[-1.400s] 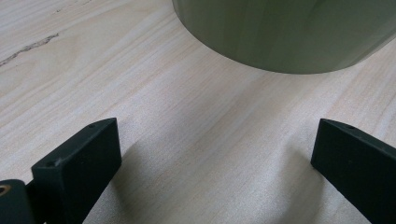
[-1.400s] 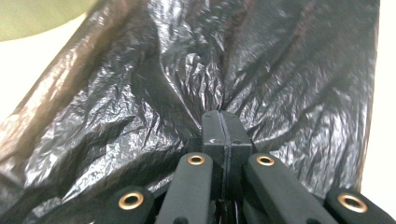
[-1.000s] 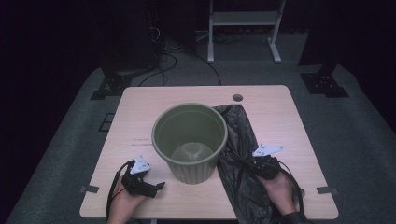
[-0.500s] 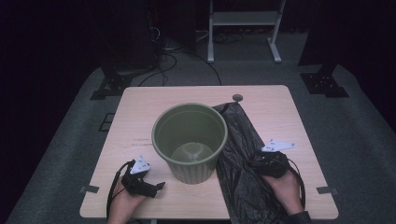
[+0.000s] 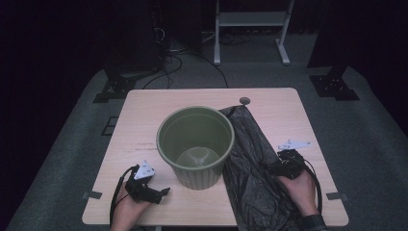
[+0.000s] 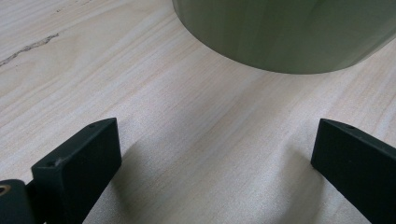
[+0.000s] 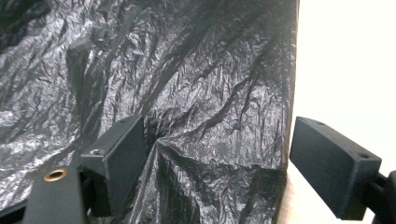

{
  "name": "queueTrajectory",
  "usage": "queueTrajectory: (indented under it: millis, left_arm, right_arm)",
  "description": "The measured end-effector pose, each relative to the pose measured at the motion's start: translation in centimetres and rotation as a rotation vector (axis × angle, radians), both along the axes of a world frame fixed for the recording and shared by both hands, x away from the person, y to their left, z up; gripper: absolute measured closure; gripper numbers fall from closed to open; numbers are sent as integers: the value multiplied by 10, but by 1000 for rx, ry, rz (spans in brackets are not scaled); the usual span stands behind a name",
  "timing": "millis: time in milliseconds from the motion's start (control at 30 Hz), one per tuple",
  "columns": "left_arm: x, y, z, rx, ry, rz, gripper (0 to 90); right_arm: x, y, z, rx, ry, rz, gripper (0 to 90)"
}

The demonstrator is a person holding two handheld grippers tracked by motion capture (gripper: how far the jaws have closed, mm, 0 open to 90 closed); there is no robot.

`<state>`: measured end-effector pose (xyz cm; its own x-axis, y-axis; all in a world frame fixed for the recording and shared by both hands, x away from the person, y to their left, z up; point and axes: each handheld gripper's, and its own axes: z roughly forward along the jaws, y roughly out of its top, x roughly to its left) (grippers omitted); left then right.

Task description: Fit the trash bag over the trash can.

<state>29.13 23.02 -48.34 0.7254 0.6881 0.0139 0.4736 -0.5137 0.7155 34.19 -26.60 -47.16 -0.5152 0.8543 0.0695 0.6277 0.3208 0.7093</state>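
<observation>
- Right now the right gripper (image 5: 271,167) is spread wide with nothing in it; in its own view one jaw presses the black bag (image 7: 187,93), puckering the film, and the other sits over bare table (image 7: 345,60) just past the bag's edge.
- So the bag's edge lies between the jaws, which to my eye looks like the start of a pinch on that edge.
- To do it well, I'd keep the jaws low and level so the outer one slides under or against the edge, then close slowly; thin film slips and bunches, and a fast close may catch only a wrinkle.
- A grip on a single layer would help if the bag is meant to be opened, though I cannot tell from here how the layers lie.
- Over on the other side, the left gripper (image 5: 155,192) is also released and empty, resting low over the wood near the person's edge.
- Its jaws point at the foot of the green bin (image 6: 289,32), near it but not touching.
- That bin stands upright mid-table, and looks empty inside from above (image 5: 195,144).
- Beside it, touching its right flank, the bag lies flat and crumpled, running from the far side of the table down to the near edge.
- I'd guess the left could steady the bin if the bag drags against it.
</observation>
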Motion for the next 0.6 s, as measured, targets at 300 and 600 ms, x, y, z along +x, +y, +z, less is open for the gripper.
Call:
queueTrajectory:
  millis: [300, 600]
  left_arm:
    - [0, 0, 0, 1, 0, 0, 2]
    - [0, 0, 0, 1, 0, 0, 2]
  right_arm:
    - [1, 5, -7, -2, 26, 29, 175]
    - [6, 26, -5, 57, 57, 123, 175]
